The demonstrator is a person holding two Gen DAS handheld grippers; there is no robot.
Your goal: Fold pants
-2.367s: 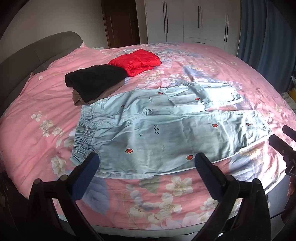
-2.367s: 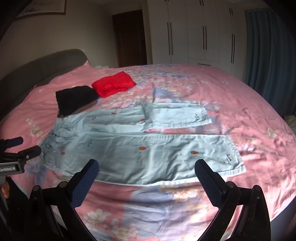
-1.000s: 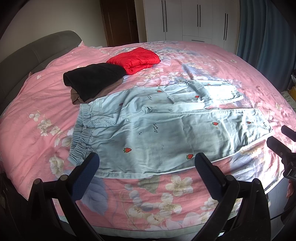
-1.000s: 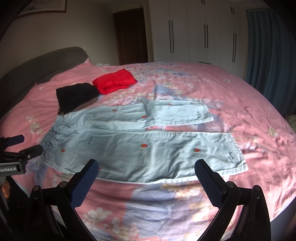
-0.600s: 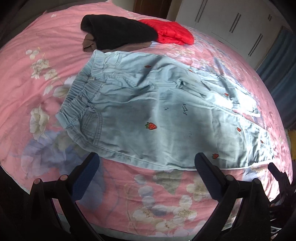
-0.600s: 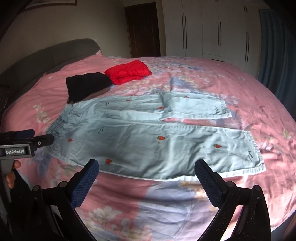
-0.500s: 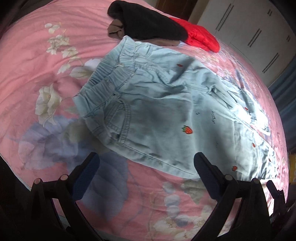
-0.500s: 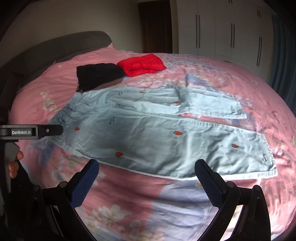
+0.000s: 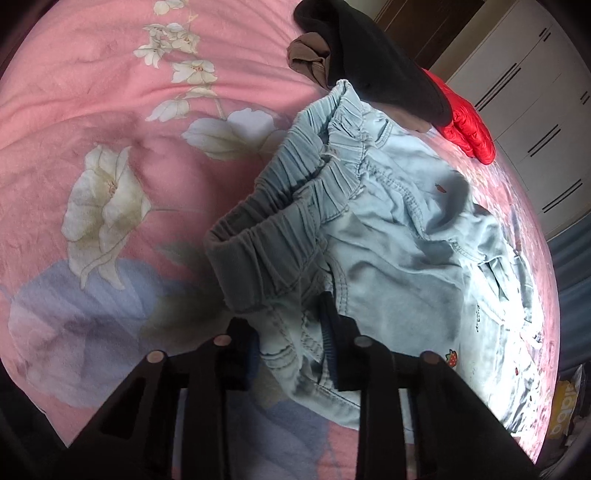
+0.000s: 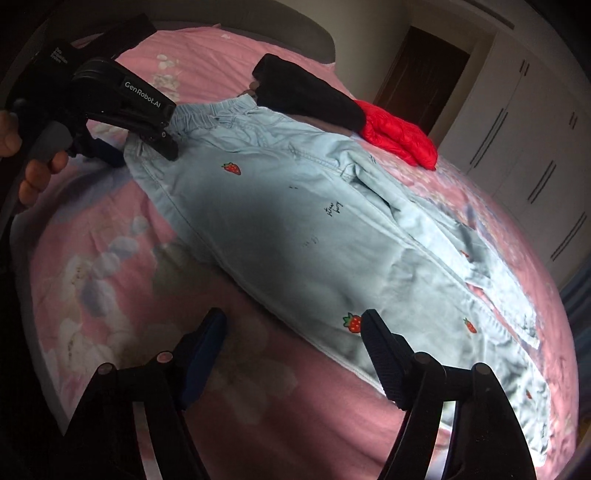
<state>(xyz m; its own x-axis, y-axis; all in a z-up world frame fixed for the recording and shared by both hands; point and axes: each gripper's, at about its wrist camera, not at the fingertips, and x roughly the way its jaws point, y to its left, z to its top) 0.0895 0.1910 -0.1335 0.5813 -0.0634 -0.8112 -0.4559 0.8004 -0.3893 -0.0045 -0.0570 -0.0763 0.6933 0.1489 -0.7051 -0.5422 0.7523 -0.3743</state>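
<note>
Light blue denim pants (image 10: 295, 229) with strawberry prints lie spread on the pink floral bed (image 10: 110, 266), waistband at the left. My left gripper (image 9: 291, 343) is shut on the near waistband corner (image 9: 280, 325) of the pants (image 9: 406, 266); the elastic bunches up just ahead of it. The left gripper also shows in the right wrist view (image 10: 159, 140), at the waistband. My right gripper (image 10: 295, 332) is open and empty, low over the near side seam of the pants at mid-leg.
A black garment (image 10: 306, 96) over a brown one and a folded red jacket (image 10: 399, 136) lie just beyond the waistband. A grey headboard (image 10: 258, 22) curves behind. White wardrobes (image 10: 524, 147) and a dark door stand at the back.
My left gripper has dropped to the waistband corner and closed on it. My right gripper has moved down close to the near edge of the pants, narrower but still open.
</note>
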